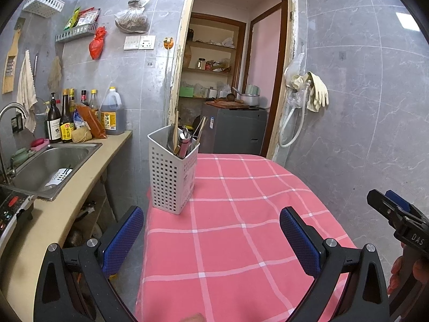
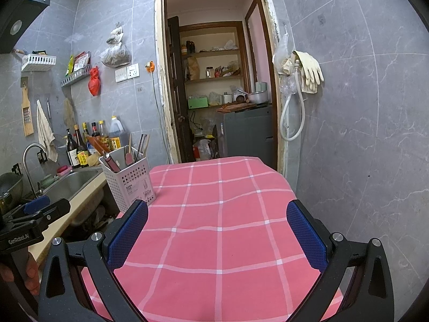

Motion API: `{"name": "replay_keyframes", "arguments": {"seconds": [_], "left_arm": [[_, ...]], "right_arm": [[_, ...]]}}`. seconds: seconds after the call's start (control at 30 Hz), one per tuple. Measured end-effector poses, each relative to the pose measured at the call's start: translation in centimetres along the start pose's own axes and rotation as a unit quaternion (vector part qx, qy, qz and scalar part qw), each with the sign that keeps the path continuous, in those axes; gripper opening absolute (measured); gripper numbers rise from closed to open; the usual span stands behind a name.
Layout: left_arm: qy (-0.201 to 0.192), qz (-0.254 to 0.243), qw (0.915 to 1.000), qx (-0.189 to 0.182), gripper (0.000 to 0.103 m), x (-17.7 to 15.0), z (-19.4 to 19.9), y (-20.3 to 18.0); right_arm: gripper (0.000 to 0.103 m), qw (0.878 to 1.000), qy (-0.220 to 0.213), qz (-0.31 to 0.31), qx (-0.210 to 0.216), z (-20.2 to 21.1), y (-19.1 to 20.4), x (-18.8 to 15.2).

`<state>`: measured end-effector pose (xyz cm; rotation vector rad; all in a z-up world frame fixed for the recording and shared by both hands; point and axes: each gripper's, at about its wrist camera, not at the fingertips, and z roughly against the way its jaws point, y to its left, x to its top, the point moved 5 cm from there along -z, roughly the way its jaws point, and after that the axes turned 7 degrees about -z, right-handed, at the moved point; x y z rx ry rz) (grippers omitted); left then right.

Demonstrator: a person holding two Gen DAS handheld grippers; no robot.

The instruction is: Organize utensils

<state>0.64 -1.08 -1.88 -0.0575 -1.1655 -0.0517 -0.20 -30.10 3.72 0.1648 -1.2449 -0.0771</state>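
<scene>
A white perforated utensil holder [image 1: 173,177] stands upright at the far left corner of the pink checked tablecloth [image 1: 241,228]. It holds several utensils [image 1: 185,139]: chopsticks, metal handles and a pink-handled tool. It also shows in the right wrist view [image 2: 128,181] with the utensils [image 2: 134,151] sticking out. My left gripper [image 1: 211,230] is open and empty, low over the cloth, short of the holder. My right gripper [image 2: 217,230] is open and empty over the cloth [image 2: 219,214], with the holder to its far left.
A counter with a steel sink [image 1: 51,166] and sauce bottles [image 1: 67,118] runs along the left, close to the table. An open doorway [image 1: 230,80] lies behind the table. A grey tiled wall [image 1: 362,107] with hanging gloves [image 1: 316,91] closes the right side.
</scene>
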Motion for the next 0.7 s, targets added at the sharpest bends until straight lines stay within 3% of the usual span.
{"name": "replay_keyframes", "arguments": {"seconds": [0.7], "left_arm": [[0.007, -0.014, 0.9999, -0.004, 0.102, 0.0, -0.2, -0.1]], "right_arm": [[0.102, 1.000, 0.010, -0.002, 0.001, -0.8, 0.0, -1.1]]}}
